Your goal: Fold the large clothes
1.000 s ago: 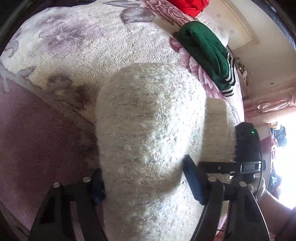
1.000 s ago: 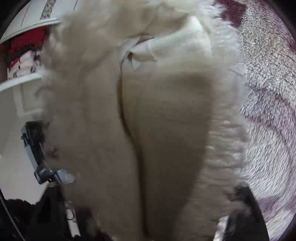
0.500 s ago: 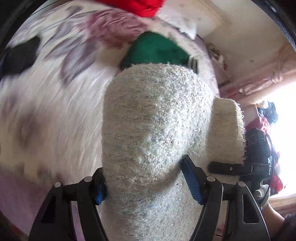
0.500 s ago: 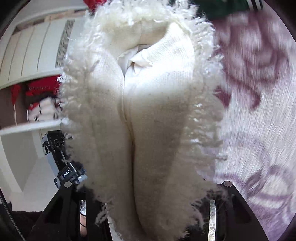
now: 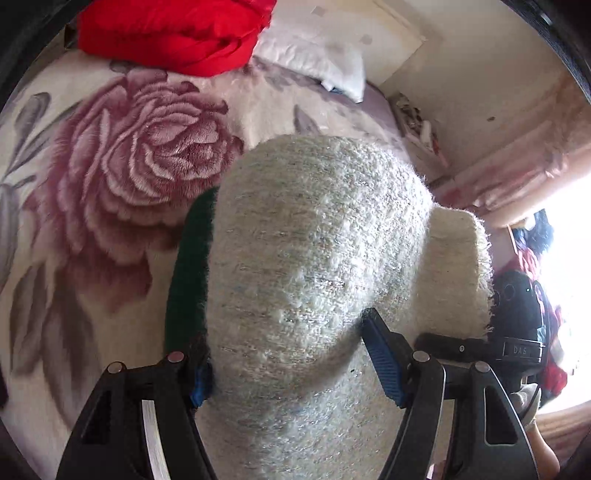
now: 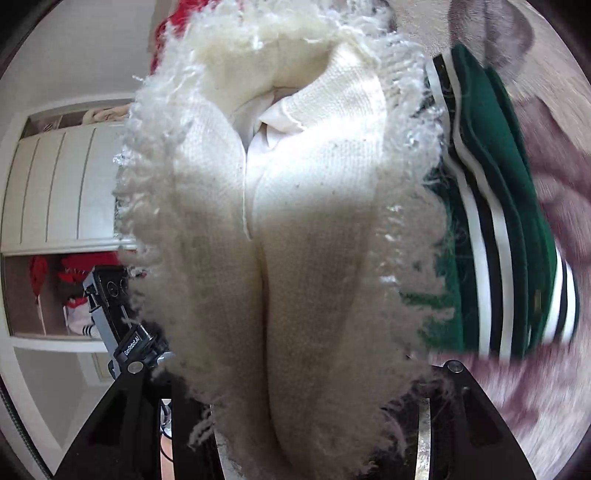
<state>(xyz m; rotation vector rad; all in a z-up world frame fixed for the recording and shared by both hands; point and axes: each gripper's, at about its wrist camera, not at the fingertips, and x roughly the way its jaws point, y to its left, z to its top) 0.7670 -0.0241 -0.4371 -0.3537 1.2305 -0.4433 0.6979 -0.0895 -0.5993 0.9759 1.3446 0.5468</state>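
A folded cream fuzzy knit garment (image 5: 314, 258) fills the middle of the left wrist view. My left gripper (image 5: 291, 362) is shut on it, blue pads pressed into both sides. It also fills the right wrist view (image 6: 288, 240), with its smooth inner side and fringe showing. My right gripper (image 6: 295, 417) is shut on it, fingertips buried in the fringe. Both hold the bundle above the bed. A folded green garment with white stripes (image 6: 491, 206) lies just right of the bundle; its edge shows in the left view (image 5: 188, 273).
The bed has a fleece blanket with a large pink rose (image 5: 129, 155). A red garment (image 5: 177, 29) and a white pillow (image 5: 314, 55) lie at the head. A white wardrobe with open shelves (image 6: 55, 192) stands left. A bright window (image 5: 569, 258) is on the right.
Both grippers have carried the cream bundle across the bed towards the folded green garment, which now lies right beside and partly behind it. The grips have not changed.
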